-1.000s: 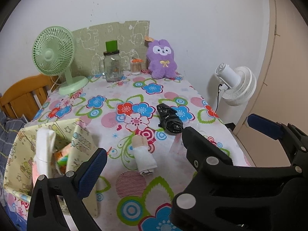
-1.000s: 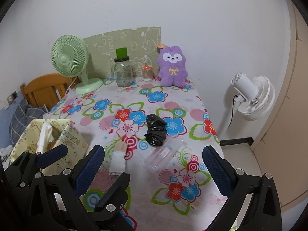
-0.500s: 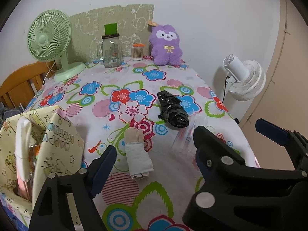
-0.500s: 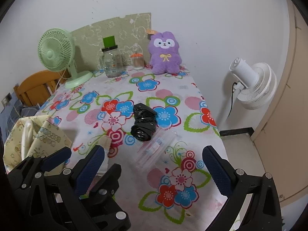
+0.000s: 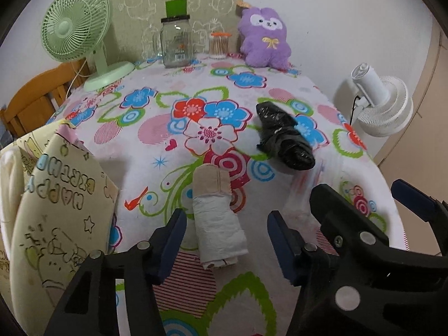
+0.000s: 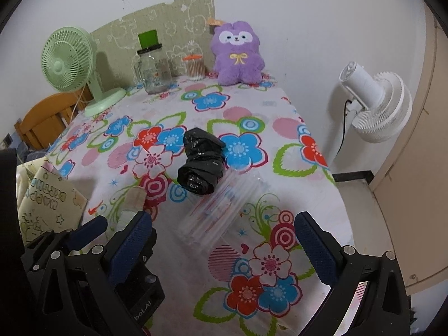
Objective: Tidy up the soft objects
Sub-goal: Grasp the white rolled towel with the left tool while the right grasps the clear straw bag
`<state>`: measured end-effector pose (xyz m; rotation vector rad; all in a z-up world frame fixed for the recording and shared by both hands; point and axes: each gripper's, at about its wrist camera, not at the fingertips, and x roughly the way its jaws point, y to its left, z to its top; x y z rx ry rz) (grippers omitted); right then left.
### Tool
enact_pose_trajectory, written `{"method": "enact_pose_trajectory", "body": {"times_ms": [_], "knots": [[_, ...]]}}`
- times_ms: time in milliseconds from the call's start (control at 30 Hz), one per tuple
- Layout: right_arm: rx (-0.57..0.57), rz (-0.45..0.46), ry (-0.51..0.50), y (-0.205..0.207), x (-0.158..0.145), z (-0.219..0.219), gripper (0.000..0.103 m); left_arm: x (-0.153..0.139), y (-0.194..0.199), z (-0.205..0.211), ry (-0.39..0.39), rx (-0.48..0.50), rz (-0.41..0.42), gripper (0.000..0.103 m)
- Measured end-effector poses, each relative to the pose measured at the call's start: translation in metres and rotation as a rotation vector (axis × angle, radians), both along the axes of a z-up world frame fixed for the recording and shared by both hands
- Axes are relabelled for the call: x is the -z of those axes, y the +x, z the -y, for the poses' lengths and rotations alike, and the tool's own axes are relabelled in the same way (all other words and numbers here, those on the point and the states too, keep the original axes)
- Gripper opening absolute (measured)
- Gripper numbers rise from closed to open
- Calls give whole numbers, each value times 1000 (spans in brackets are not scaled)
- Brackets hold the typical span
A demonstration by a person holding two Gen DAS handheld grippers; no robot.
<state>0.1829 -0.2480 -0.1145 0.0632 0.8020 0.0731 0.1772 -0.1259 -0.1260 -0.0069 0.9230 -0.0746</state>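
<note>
A white rolled cloth with a beige end (image 5: 217, 210) lies on the flowered tablecloth. My left gripper (image 5: 226, 240) is open, its fingers on either side of the roll's near end, not touching it. A black plastic bundle (image 5: 284, 138) lies farther right; it also shows in the right wrist view (image 6: 201, 162). A clear plastic packet (image 6: 221, 207) lies just in front of it. My right gripper (image 6: 224, 246) is open and empty, just short of the packet. A yellow printed fabric bag (image 5: 53, 196) stands at the left.
At the table's far edge stand a green fan (image 5: 75, 25), a glass jar (image 5: 176, 42), a cotton-swab box (image 5: 219, 45) and a purple plush (image 5: 264, 37). A white floor fan (image 6: 375, 103) stands right of the table. A wooden chair (image 5: 30, 100) is at the left.
Both grippers have moved forward and down toward the table. My left gripper now straddles the white roll; my right has come close to the clear packet.
</note>
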Motion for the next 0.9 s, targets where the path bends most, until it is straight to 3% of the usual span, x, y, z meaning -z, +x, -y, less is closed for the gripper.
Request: {"method": "enact_pose_trajectory", "body": {"times_ms": [100, 267, 733, 833, 900], "knots": [[0, -14, 3, 5, 5, -1, 103, 4, 4, -1, -3, -3, -15, 58], [-1, -30, 8, 13, 11, -4, 103, 11, 11, -4, -11, -9, -46, 43], [-9, -55, -12, 33, 24, -17, 101, 13, 18, -3, 25, 31, -43, 27], [-11, -84, -8, 38, 29, -18, 92, 13, 18, -2, 34, 40, -35, 27], [-10, -117, 3, 41, 35, -18, 77, 13, 17, -2, 41, 48, -29, 26]]}}
